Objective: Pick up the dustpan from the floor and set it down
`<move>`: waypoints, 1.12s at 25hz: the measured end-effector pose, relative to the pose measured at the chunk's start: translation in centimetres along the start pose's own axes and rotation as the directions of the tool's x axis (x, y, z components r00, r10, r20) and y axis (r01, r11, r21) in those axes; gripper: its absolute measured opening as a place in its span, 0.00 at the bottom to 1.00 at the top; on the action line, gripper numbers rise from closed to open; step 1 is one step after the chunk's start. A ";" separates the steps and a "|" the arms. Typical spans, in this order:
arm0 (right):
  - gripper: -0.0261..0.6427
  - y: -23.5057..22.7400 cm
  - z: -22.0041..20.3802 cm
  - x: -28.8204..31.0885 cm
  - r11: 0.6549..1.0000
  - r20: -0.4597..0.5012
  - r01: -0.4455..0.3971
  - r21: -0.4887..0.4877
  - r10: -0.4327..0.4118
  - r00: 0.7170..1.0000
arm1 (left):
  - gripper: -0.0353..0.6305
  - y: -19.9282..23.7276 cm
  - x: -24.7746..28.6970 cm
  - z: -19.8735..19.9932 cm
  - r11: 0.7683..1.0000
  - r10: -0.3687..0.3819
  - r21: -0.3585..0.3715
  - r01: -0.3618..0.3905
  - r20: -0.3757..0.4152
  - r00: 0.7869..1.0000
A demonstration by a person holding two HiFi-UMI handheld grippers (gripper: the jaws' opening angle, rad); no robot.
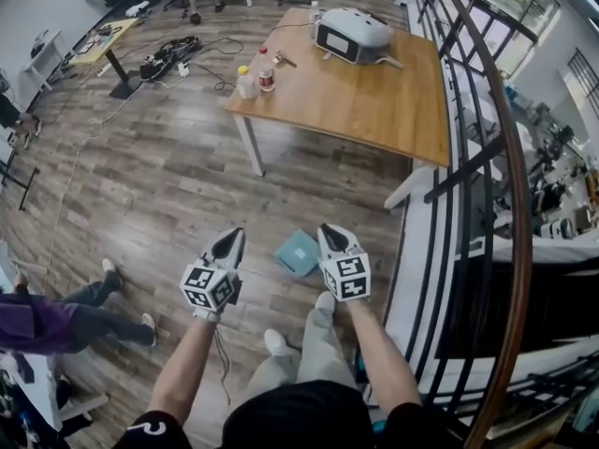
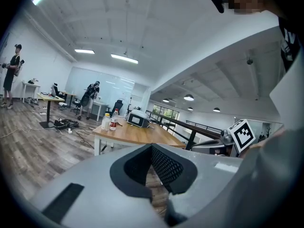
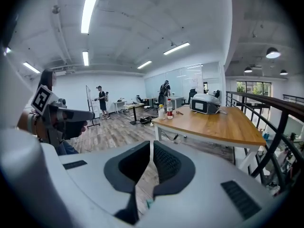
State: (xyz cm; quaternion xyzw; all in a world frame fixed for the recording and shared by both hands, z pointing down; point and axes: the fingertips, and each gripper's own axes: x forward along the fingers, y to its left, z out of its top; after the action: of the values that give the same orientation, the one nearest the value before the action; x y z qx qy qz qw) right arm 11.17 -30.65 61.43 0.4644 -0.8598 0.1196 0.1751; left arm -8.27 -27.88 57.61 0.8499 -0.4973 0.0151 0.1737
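Note:
A teal dustpan [image 1: 298,253] lies flat on the wood floor, just ahead of the person's feet. My left gripper [image 1: 230,242] hangs to its left and my right gripper [image 1: 331,234] just to its right, both above the floor and pointing forward. Neither touches the dustpan. In the left gripper view the left gripper [image 2: 152,146] has its jaws meeting at the tips, with nothing between them. The right gripper [image 3: 152,142] is also shut and empty in its own view. There a sliver of the teal dustpan [image 3: 148,203] shows below the jaws.
A wooden table [image 1: 374,101] stands ahead with bottles [image 1: 256,75] and a white device [image 1: 351,34] on it. A black railing [image 1: 487,157] runs along the right. A person sits on the floor [image 1: 56,316] at the left. Cables [image 1: 168,56] lie far left.

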 end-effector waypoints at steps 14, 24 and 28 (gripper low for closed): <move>0.31 -1.8 -15.6 4.9 1.000 -0.161 -0.023 -0.007 0.022 0.987 | 0.05 -0.1 3.8 -10.0 1.000 -0.002 -0.027 0.001 -0.029 1.000; 0.35 -2.9 -26.8 7.8 0.999 -0.329 -0.012 0.052 0.028 0.944 | 0.05 0.4 3.4 -15.5 0.999 0.002 -0.051 -0.006 -0.074 0.997; 0.36 -3.4 -29.3 9.0 0.998 -0.356 -0.001 0.064 0.024 0.934 | 0.05 0.7 3.7 -16.7 0.999 -0.001 -0.055 -0.004 -0.082 0.997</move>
State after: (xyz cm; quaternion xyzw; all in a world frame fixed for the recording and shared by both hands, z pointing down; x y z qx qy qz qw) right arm 15.03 -28.49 91.97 0.4350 -0.8125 0.2300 0.3126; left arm -4.55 -26.16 74.22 0.8431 -0.4906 0.0367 0.2172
